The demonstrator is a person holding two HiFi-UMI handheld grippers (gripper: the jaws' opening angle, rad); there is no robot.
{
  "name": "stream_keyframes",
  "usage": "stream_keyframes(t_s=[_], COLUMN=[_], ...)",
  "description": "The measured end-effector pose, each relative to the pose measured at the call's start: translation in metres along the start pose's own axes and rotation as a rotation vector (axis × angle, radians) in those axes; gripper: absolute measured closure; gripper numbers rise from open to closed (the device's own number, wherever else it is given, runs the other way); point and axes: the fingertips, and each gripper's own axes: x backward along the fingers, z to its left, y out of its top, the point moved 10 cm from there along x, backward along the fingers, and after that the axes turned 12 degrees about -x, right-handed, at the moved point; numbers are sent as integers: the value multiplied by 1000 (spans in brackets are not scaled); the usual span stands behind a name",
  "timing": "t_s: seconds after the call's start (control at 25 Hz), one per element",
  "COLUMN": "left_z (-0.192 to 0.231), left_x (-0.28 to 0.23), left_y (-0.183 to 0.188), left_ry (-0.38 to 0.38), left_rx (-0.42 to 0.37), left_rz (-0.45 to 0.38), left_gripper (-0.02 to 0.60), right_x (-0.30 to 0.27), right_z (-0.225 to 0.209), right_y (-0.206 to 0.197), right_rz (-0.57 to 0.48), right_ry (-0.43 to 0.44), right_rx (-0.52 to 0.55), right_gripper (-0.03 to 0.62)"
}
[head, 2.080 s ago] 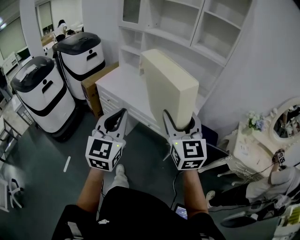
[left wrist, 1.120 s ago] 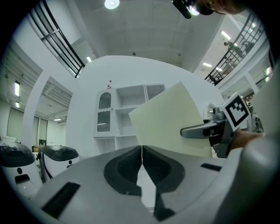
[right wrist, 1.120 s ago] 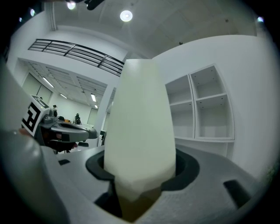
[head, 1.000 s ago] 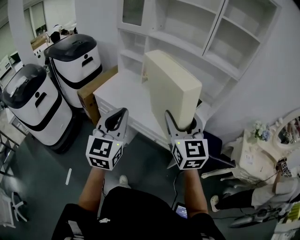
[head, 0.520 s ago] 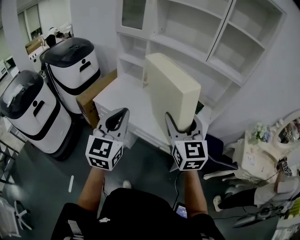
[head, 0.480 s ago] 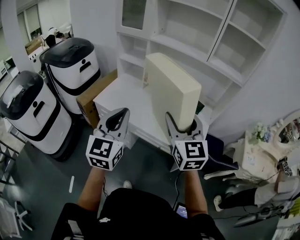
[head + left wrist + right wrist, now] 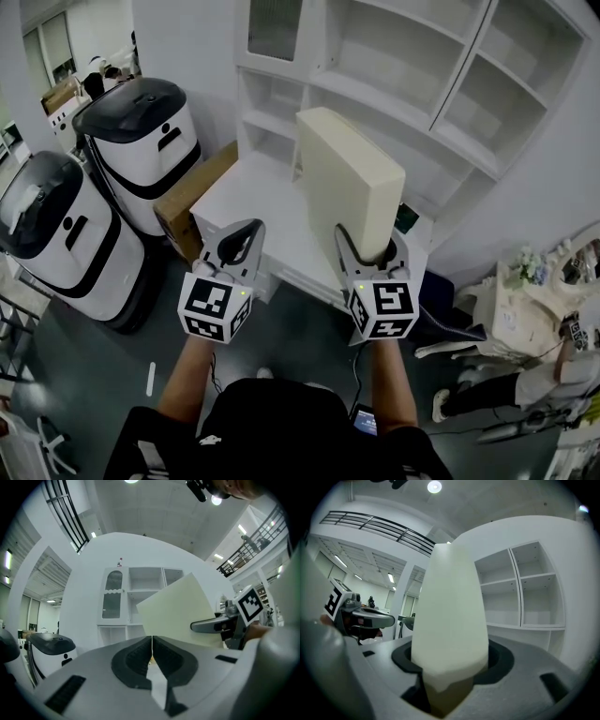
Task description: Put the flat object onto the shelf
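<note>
A thick cream flat slab point(image 7: 349, 183) stands on edge, and my right gripper point(image 7: 370, 247) is shut on its near end. In the right gripper view the slab point(image 7: 450, 620) fills the space between the jaws and rises up the middle of the picture. My left gripper point(image 7: 237, 246) hangs level beside it, shut with nothing between its jaws point(image 7: 152, 651). From the left gripper view the slab point(image 7: 180, 613) shows at the right with the right gripper holding it. The white shelf unit point(image 7: 422, 84) with open compartments stands straight ahead, above a white desk top point(image 7: 258, 202).
Two white-and-black machines point(image 7: 56, 230) stand at the left, with a brown cardboard box point(image 7: 192, 197) between them and the desk. At the right is a small white vanity table point(image 7: 539, 291) with flowers and a mirror. The floor is dark grey.
Both grippers and the slab have come nearer to the shelf unit and desk. The machines have slid left and down in the head view. Both grips look the same.
</note>
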Motion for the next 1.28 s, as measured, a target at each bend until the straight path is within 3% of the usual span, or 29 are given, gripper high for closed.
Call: stream_keyframes(t_s=[0.72,1.0,1.28], left_z=[27,24,21], left_x=[-34,-69,-104], left_y=[-39,-36,-35], left_ry=[-84,-127,-168], left_rx=[36,-6,-25], left_rz=[37,32,12], left_gripper=[574,574,574], right_x=[-46,-72,-105], right_z=[-1,-15,-22], right_y=[-22,-16,-18], right_rz=[121,161,271], right_ry=[-86,-109,-127], right_rx=[99,185,333], right_gripper=[335,336,336])
